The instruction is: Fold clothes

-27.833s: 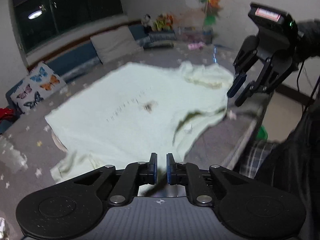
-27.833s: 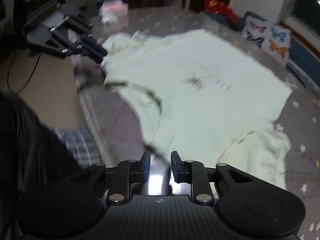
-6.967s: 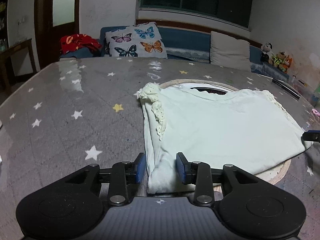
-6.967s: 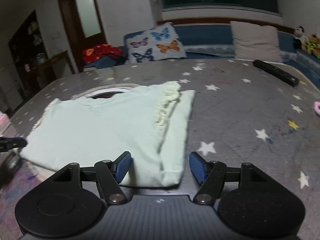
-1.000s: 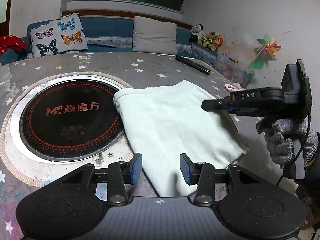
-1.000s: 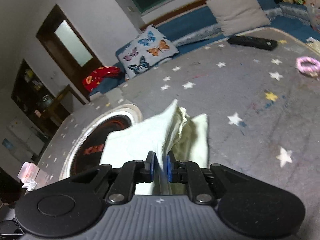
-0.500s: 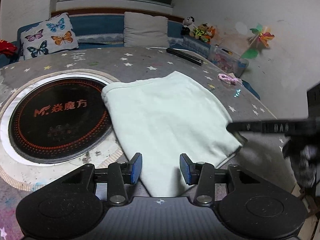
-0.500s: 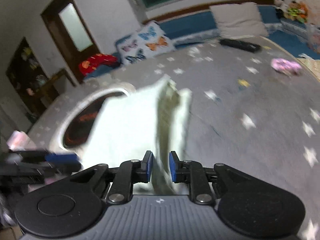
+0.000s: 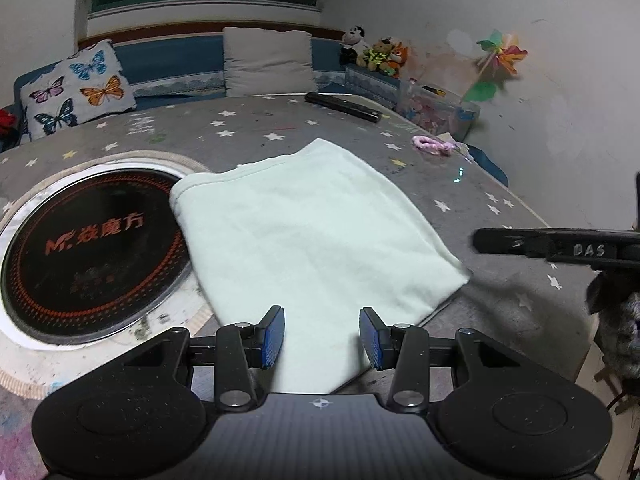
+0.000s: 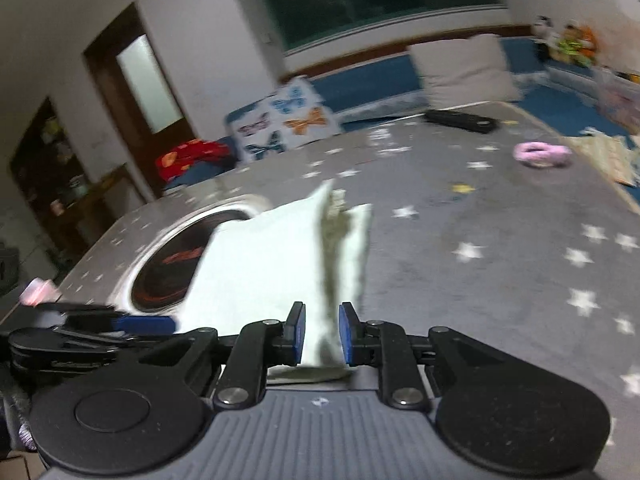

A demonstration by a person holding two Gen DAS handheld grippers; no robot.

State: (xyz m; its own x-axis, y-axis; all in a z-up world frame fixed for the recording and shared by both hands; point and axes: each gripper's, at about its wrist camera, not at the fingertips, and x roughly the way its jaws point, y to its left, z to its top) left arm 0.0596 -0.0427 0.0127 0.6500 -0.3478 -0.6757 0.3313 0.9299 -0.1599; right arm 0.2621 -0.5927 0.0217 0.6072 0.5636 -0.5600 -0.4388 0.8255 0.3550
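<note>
The folded shirt (image 9: 308, 236) is lying flat on the grey starry tabletop (image 9: 480, 184), a pale mint rectangle sitting just right of the round black cooktop (image 9: 88, 248) and overlapping its rim a little. The left gripper (image 9: 322, 337) is hanging over the near edge of it with both blue pads spread wide, nothing between them, cloth showing below the gap. The right gripper (image 10: 322, 334) has its pads a bit apart too, with the shirt's near right corner showing in the gap; that view is motion-blurred, so I can't say if it touches the fabric.

From the left side you can see the right gripper's black arm (image 9: 560, 246) poking in just off the shirt's right corner, past the cloth and not on it.

Room-wise: plenty of bare table to the right and behind the shirt. The table's right edge is close by the right gripper. A pink hair tie (image 10: 542, 154) and a black remote (image 9: 342, 106) sit well off toward the far side.

The shirt looks smooth on top, left fold edge rounded and neat. From the right, stacked layers show along its right side, a bit ruffled.
</note>
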